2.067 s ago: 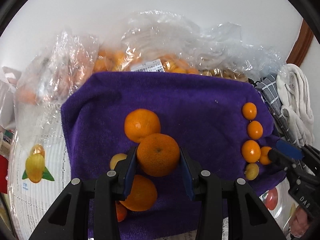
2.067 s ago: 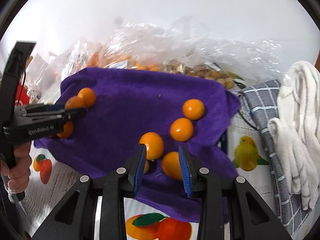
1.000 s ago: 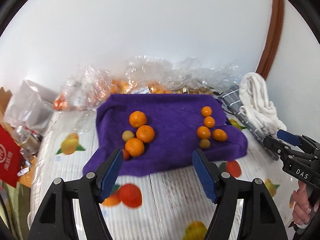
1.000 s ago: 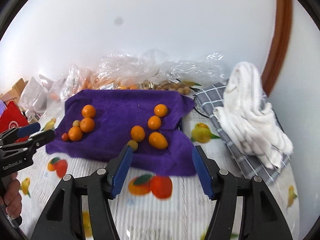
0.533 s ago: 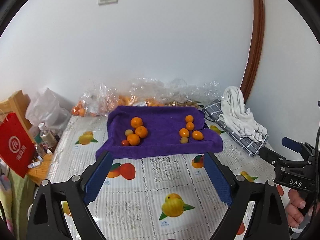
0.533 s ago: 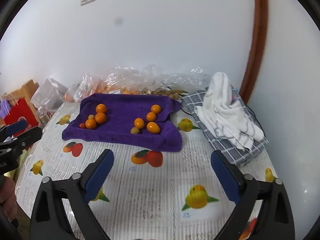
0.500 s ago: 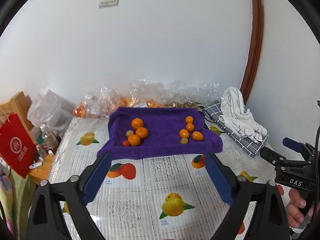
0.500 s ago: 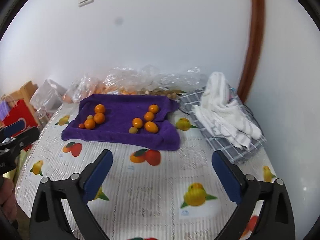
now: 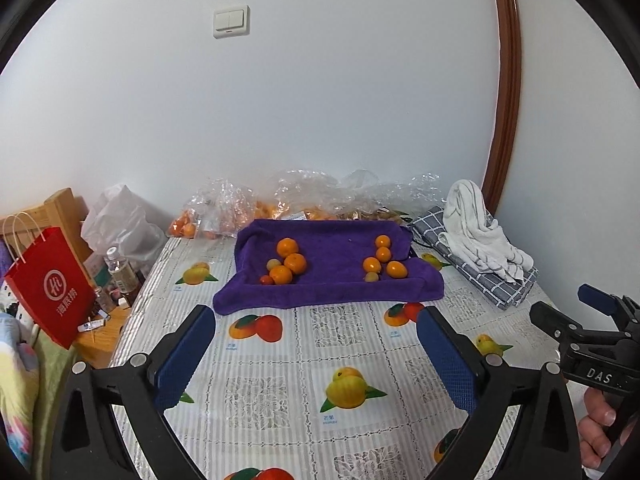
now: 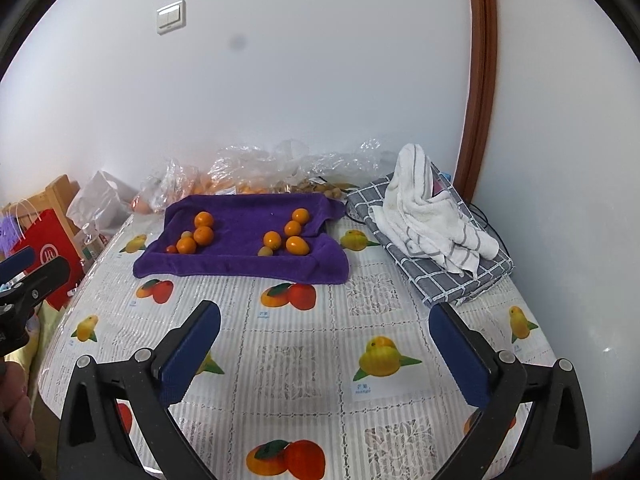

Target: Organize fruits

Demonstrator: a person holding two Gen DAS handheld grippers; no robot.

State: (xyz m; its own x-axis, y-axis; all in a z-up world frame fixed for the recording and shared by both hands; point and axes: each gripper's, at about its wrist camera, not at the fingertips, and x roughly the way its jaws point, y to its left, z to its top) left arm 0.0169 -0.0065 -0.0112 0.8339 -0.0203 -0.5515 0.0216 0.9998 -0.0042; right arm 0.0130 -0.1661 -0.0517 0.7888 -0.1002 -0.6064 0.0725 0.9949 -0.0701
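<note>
A purple towel [image 9: 332,280] lies at the far side of the table, also in the right wrist view [image 10: 240,256]. On its left is a cluster of larger oranges [image 9: 294,263] [image 10: 203,235] with small fruits beside them. On its right is a group of small orange fruits [image 9: 383,254] [image 10: 293,228]. My left gripper [image 9: 316,326] is wide open and empty, well back from the towel. My right gripper [image 10: 325,318] is wide open and empty too, also well back over the tablecloth.
Clear plastic bags of fruit [image 9: 320,200] lie behind the towel against the wall. A white towel on a grey checked cloth [image 10: 432,212] lies at the right. A red paper bag [image 9: 52,288] and bottles [image 9: 118,268] stand off the table's left edge.
The left gripper let go of the large orange, both grippers opened wide and pulled far back from the towel. In the last half second they hardly moved.
</note>
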